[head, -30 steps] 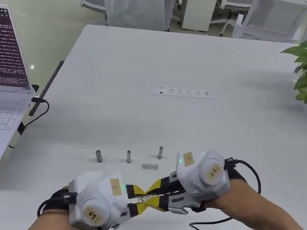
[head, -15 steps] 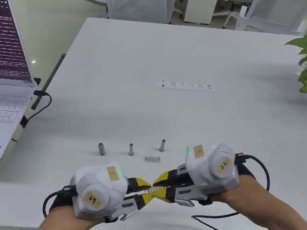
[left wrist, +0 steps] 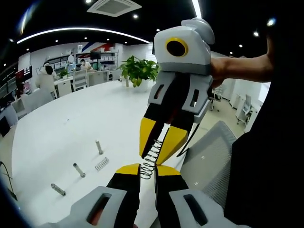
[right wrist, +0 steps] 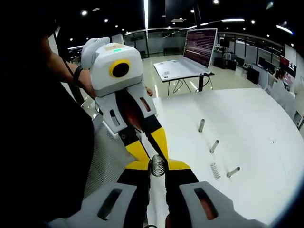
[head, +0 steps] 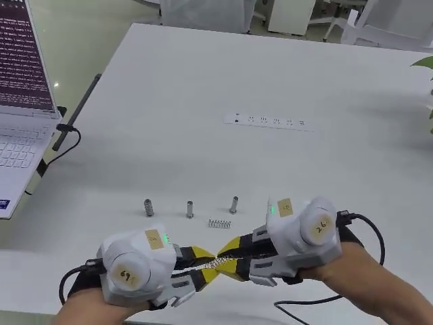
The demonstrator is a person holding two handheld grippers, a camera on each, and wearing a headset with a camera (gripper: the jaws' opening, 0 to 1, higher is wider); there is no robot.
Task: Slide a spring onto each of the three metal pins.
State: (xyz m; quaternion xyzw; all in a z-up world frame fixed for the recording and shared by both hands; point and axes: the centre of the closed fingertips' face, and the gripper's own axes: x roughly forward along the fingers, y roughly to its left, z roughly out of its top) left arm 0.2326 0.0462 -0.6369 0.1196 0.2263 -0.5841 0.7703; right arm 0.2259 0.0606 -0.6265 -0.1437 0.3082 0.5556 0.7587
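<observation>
1. Head view: the left gripper [head: 201, 265] and the right gripper [head: 227, 258] are held tip to tip at 6 o'clock. The held spring [head: 212, 264] is bridged between them, and each pair of jaws is closed on one end of it. Toward 12 o'clock from the tips, a row is formed on the white table [head: 284, 176] by the sleeved pin [head: 149, 208], already wrapped in a coil, the middle pin [head: 190, 209] and the end pin [head: 234, 204]. The loose spring [head: 218, 223] is laid flat just at 6 o'clock of the gap between the last two.
2. Left gripper view: the left gripper [left wrist: 148, 169] is seen clamped on the lower end of the held spring [left wrist: 151, 160]. The right gripper [left wrist: 160, 142] is brought in from 12 o'clock and is pinched on the upper end. The loose spring [left wrist: 101, 164] and the pins are spread at 8 o'clock.
3. Right gripper view: the held spring [right wrist: 157, 166] is seen end-on, gripped by the right gripper [right wrist: 157, 167]. The left gripper [right wrist: 151, 153] is met at 12 o'clock, closed on the far end. The loose spring [right wrist: 214, 170] is seen at 4 o'clock.
</observation>
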